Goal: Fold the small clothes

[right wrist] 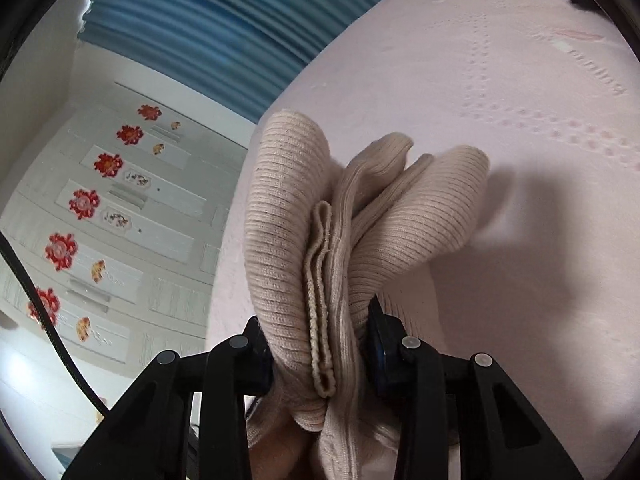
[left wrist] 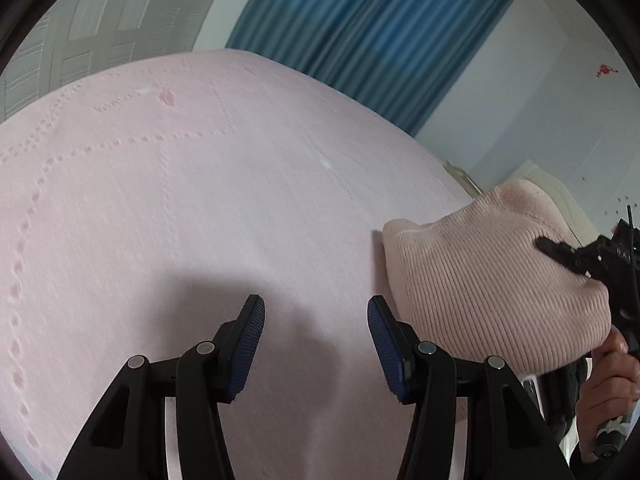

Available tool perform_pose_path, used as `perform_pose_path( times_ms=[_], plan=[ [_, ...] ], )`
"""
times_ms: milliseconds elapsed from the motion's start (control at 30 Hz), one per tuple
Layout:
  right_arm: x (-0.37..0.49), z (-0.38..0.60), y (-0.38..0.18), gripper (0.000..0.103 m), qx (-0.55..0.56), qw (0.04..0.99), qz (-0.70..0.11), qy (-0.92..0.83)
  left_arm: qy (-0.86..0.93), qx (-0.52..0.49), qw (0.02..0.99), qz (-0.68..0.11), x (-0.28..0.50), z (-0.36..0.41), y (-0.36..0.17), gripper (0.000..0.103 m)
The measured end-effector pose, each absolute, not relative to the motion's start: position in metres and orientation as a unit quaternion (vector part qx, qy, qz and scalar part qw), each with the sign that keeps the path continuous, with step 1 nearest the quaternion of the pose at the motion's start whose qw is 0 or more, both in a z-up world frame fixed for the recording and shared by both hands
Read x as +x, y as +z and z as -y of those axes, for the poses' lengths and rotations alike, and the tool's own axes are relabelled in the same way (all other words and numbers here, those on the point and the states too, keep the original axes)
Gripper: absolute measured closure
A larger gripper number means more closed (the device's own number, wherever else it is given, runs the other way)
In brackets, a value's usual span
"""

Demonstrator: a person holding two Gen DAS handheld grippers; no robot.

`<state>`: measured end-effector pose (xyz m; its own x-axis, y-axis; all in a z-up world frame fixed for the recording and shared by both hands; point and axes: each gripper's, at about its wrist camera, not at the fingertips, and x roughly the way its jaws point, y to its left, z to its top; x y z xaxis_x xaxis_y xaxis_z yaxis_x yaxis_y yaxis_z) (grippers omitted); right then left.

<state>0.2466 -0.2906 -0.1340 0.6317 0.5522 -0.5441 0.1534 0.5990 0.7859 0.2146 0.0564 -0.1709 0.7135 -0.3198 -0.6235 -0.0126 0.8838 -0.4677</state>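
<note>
Ribbed knit garment (right wrist: 288, 240): soft, light, floppy; right gripper (right wrist: 320, 354) clamps its bunched folds. Left gripper (left wrist: 316, 344) half-open, empty. Better hold: hems.

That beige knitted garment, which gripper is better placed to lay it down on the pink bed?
The right gripper: its jaws already clamp the bunched knitted garment. The left gripper is open and empty above the pink bed.
</note>
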Motion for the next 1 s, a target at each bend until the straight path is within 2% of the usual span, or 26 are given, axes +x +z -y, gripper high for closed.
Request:
perform_pose_path(
  times_ms=[133, 233, 367, 433, 500, 633, 800, 900, 1000],
  plan=[
    [0.281, 0.279, -0.15, 0.067, 0.481, 0.769, -0.385, 0.168, -0.068, -0.225, 0.904, -0.358, 0.238, -0.066, -0.166, 0.052],
    [0.298, 0.286, -0.194, 0.067, 0.516, 0.74, -0.386, 0.191, -0.065, -0.228, 0.904, -0.356, 0.26, -0.064, -0.17, 0.052],
    [0.313, 0.32, -0.277, 0.061, 0.465, 0.749, -0.455, 0.123, -0.067, -0.214, 0.901, -0.371, 0.29, -0.05, -0.182, 0.052],
    [0.316, 0.337, -0.298, 0.057, 0.461, 0.742, -0.471, 0.124, -0.078, -0.203, 0.9, -0.378, 0.301, -0.034, -0.185, 0.052],
    [0.311, 0.351, -0.296, 0.056, 0.462, 0.743, -0.464, 0.141, -0.096, -0.181, 0.898, -0.389, 0.308, -0.015, -0.191, 0.052],
    [0.28, 0.363, -0.251, 0.054, 0.388, 0.812, -0.421, 0.113, -0.132, -0.124, 0.899, -0.398, 0.299, 0.017, -0.205, 0.052],
    [0.253, 0.337, -0.214, 0.054, 0.319, 0.848, -0.391, 0.164, -0.171, -0.09, 0.896, -0.399, 0.264, 0.025, -0.207, 0.052],
    [0.24, 0.329, -0.211, 0.054, 0.279, 0.86, -0.396, 0.163, -0.205, -0.081, 0.884, -0.411, 0.243, 0.026, -0.21, 0.052],
    [0.225, 0.327, -0.221, 0.054, 0.296, 0.848, -0.405, 0.172, -0.198, -0.016, 0.879, -0.433, 0.224, 0.041, -0.222, 0.052]
  ],
)
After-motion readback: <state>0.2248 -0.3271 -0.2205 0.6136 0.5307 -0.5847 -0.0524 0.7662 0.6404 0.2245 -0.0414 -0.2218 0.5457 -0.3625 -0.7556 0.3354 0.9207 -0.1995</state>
